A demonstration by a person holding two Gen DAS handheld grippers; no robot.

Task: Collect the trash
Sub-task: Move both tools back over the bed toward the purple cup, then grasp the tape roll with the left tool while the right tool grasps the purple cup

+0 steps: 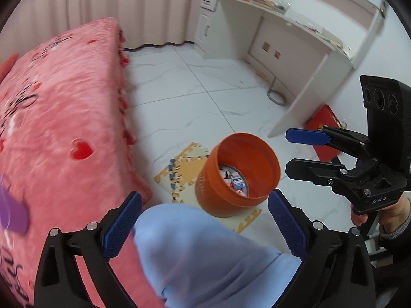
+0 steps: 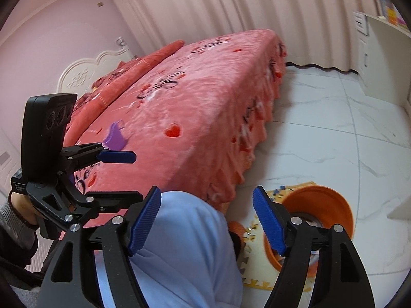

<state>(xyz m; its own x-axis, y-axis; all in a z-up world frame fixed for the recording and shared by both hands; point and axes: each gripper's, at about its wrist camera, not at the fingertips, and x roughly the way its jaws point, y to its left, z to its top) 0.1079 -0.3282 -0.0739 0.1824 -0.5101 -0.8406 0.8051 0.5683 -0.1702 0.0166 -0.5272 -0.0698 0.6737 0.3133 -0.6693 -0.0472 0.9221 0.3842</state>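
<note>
Pink bed (image 2: 195, 118) with red hearts, filling the left of both views. White marble-look floor (image 1: 185, 97) beside it. White desk (image 1: 295, 23) by the far wall, its surface cluttered with small items too blurred to name. Light-blue trouser knee (image 1: 195, 251) low between the cameras. Foam puzzle mat (image 1: 179, 172) on the floor just beside the bed. Orange trash bin (image 1: 239, 174) upright on that mat, open-topped, with wrappers and a small printed carton (image 1: 237, 181) at the bottom. Left gripper (image 1: 205, 220) above the knee, fingers wide apart, nothing between them. Right gripper (image 2: 206, 220) likewise, fingers spread with nothing gripped, held beside the bin. Red flat item (image 1: 323, 125) on the floor under the desk. Purple piece of trash (image 2: 115, 137) lying on the bed near the left gripper, well apart from the bin.
</note>
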